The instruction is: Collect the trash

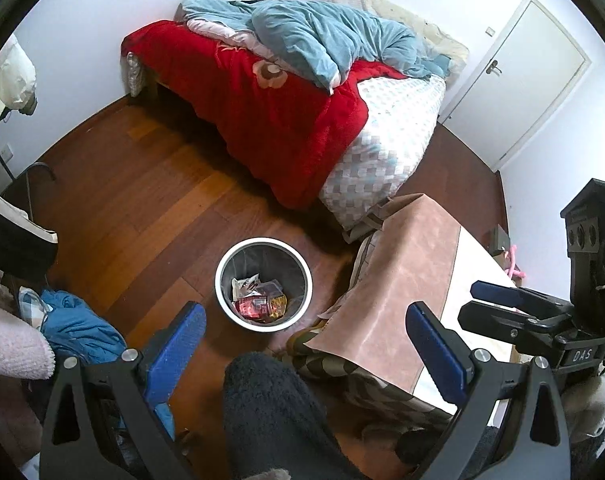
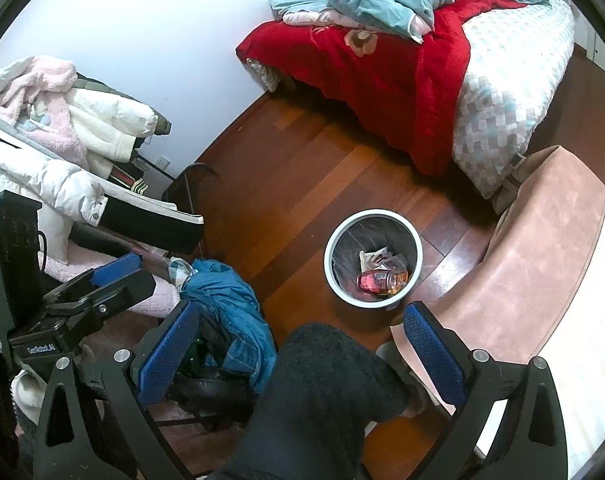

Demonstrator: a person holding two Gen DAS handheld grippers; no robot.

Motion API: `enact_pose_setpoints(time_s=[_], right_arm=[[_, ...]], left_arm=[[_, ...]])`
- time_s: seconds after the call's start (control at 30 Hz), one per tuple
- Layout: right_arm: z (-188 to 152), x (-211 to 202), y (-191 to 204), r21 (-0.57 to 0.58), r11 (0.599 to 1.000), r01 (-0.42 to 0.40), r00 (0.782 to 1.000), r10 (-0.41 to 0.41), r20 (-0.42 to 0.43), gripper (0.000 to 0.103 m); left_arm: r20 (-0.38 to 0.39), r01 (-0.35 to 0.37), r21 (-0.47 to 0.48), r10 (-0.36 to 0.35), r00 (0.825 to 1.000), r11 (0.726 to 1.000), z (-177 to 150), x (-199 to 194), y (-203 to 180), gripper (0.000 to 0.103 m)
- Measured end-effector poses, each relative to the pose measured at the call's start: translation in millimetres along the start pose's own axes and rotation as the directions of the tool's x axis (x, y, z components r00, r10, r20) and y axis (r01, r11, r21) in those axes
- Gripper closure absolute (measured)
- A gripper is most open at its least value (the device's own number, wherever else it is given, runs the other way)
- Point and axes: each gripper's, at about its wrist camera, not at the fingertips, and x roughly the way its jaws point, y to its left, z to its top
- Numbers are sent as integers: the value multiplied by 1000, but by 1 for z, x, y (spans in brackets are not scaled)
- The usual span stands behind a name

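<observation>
A round white trash bin (image 1: 223,285) with a dark liner stands on the wooden floor. It holds several wrappers, among them a red packet (image 1: 253,306) and a white one. The bin also shows in the right wrist view (image 2: 329,268). My left gripper (image 1: 304,324) is open and empty, held high above the floor, near the bin. My right gripper (image 2: 300,322) is open and empty too, at a similar height. The right gripper appears at the right edge of the left wrist view (image 1: 476,300), over the table. The left gripper appears at the left of the right wrist view (image 2: 130,270).
A bed (image 1: 390,140) with a red blanket and blue duvet stands beyond the bin. A table with a pink-brown cover (image 1: 414,264) is to the right. A pile of clothes (image 2: 62,140) and a blue garment (image 2: 226,300) lie left. A dark-clad leg (image 2: 322,392) is below. A white door (image 1: 522,80) is far right.
</observation>
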Motion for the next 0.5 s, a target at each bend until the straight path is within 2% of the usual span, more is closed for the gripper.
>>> enact_pose_setpoints(time_s=[0.5], right_arm=[[2, -5, 6, -18, 999, 26, 1000, -27, -3, 0]], left_arm=[[5, -6, 8, 6, 1000, 1000, -5, -2, -5, 0]])
